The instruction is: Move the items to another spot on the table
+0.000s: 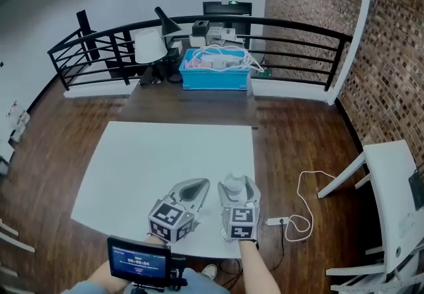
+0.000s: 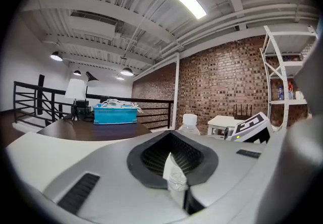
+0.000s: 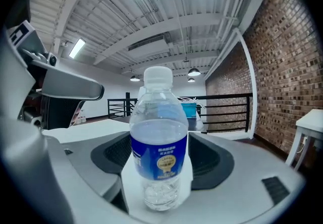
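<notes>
Clear plastic blue-labelled bottle (image 3: 159, 142): upright, untouched between spread jaws of right gripper (image 1: 238, 180); body hidden from above.
Left gripper (image 1: 201, 183): jaws together, empty, bottle's nine o'clock.

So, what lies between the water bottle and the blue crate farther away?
Nothing. The head view shows only bare white tabletop, then dark tabletop, between the water bottle and the blue crate.

Blue crate (image 1: 215, 78): by the black railing (image 1: 298, 25), white cables (image 1: 228, 57) heaped in it.
White lamp (image 1: 150, 46): just left of the crate, as I see it.
Brick wall (image 1: 391, 81): right side.
Power strip (image 1: 277, 222): on the wooden floor (image 1: 46, 153), white cord looped.
</notes>
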`<state>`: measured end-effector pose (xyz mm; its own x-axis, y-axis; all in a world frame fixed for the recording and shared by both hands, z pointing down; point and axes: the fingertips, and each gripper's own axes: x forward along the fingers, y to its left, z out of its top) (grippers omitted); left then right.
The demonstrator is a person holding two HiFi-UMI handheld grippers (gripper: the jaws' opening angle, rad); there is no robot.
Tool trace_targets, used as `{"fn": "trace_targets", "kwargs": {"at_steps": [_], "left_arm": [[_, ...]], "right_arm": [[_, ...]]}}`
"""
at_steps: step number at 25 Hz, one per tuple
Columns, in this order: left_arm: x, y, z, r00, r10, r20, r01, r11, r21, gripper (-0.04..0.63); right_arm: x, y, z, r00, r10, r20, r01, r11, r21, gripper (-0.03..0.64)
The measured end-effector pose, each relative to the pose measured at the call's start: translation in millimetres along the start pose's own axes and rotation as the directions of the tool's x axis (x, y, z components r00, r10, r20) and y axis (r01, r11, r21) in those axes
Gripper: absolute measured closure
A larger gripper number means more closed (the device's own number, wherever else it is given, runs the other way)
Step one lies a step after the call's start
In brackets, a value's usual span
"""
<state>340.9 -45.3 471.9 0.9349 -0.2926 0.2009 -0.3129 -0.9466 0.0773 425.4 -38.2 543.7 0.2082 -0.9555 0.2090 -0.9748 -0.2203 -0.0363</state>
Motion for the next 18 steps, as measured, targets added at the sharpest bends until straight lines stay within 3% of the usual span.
{"fn": "trace_targets", "kwargs": {"at_steps": [3,10,18], "left_arm": [[-1,4,1,1.000,0.016,0.007,-0.016,1.000,0.012,0.584],[-6,9,-1,0.999,0.012,0.031,-0.013,1.000,0.013,0.584],[-19,25,10,0.999,0.003,0.043,-0.004,1.000,0.012,0.584]], "right_arm": [[0,1,1,1.000,0.020,0.003,-0.020,1.000,-0.008,0.316],[-3,1,5,1.000,0.011,-0.011,-0.012,0.999,-0.036,0.327],[-4,10,48,1.000,0.000,0.027,0.003,0.997,-0.079,0.327]]}}
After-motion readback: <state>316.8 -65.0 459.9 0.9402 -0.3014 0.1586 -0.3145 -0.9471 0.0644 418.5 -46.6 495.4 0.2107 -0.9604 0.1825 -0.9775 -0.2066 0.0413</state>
